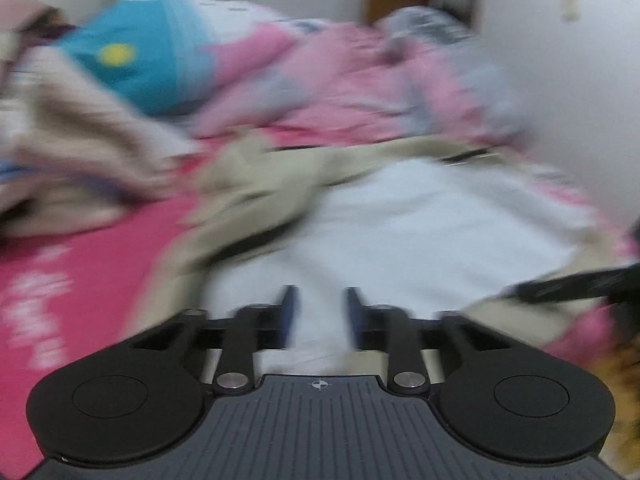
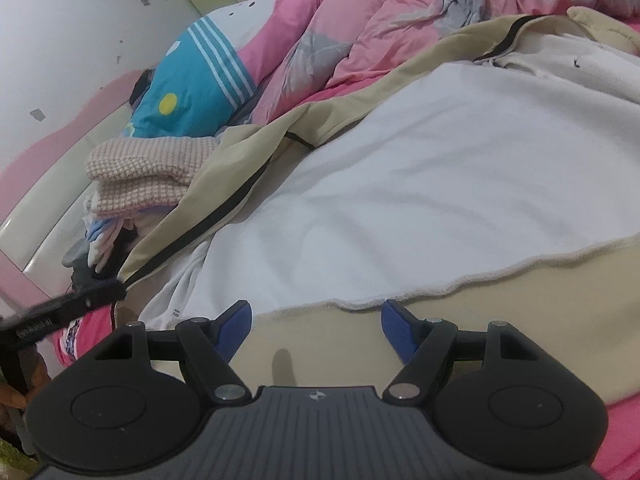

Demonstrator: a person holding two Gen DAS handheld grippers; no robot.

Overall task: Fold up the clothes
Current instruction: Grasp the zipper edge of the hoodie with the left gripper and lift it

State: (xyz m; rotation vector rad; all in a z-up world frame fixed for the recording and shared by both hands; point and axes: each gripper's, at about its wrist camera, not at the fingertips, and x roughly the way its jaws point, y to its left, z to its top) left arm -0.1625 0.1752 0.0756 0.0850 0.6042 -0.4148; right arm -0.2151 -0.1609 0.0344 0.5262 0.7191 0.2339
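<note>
A beige jacket [image 2: 500, 344] lies spread open on the bed, its white fleece lining [image 2: 400, 184] facing up and a black zipper [image 2: 224, 216] running along its left edge. In the sharp right wrist view my right gripper [image 2: 316, 312] hangs open and wide over the beige hem, with nothing between its blue pads. The left wrist view is motion-blurred. There my left gripper [image 1: 320, 308] is open over the white lining [image 1: 420, 232], its pads apart and not pressing the cloth. One black finger [image 2: 80, 304] of the left gripper shows at the jacket's left edge.
A folded pink-and-white checked garment [image 2: 148, 168] tops a small pile left of the jacket. Behind it lie a blue cushion with a yellow dot [image 2: 188, 92] and a crumpled pink quilt [image 2: 380, 12]. The pink sheet [image 1: 80, 280] and the pink headboard [image 2: 40, 168] bound the bed.
</note>
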